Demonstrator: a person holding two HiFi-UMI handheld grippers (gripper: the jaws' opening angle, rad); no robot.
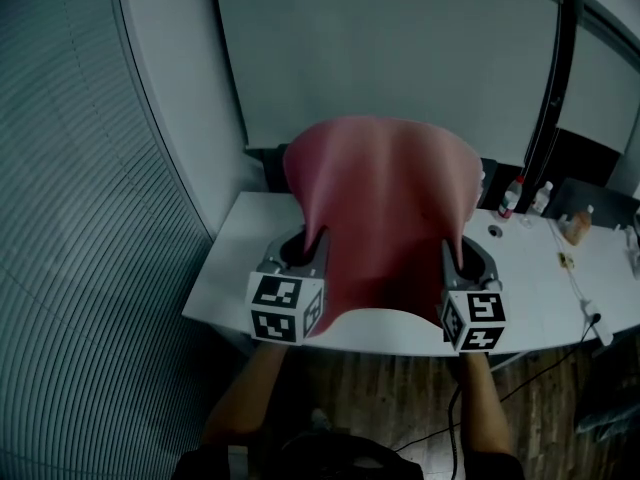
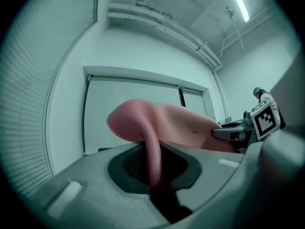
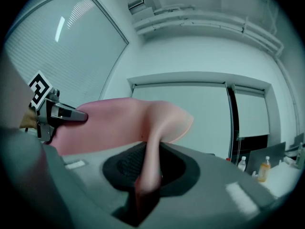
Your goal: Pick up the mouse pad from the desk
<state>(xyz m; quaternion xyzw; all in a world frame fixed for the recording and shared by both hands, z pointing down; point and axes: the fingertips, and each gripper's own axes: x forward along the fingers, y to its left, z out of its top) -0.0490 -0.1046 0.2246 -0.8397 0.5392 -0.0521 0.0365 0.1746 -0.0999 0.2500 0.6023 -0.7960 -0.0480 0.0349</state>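
Observation:
A large pink mouse pad [image 1: 385,213] is lifted off the white desk [image 1: 235,268], bowed up between the two grippers with its far edge standing high. My left gripper [image 1: 318,240] is shut on the pad's left edge, and the pink sheet [image 2: 153,156] runs between its jaws. My right gripper [image 1: 448,251] is shut on the right edge, where the pink sheet [image 3: 151,159] is pinched the same way. Both grippers point level, side by side. From the left gripper view, the right gripper [image 2: 228,132] shows holding the pad's other side.
Bottles [image 1: 512,198] and small items stand at the desk's right end, with a cable [image 1: 575,288] trailing to a plug. A dark screen [image 1: 585,203] stands behind them. White wall panels rise behind the desk and a slatted wall is on the left. The wooden floor [image 1: 400,408] is below.

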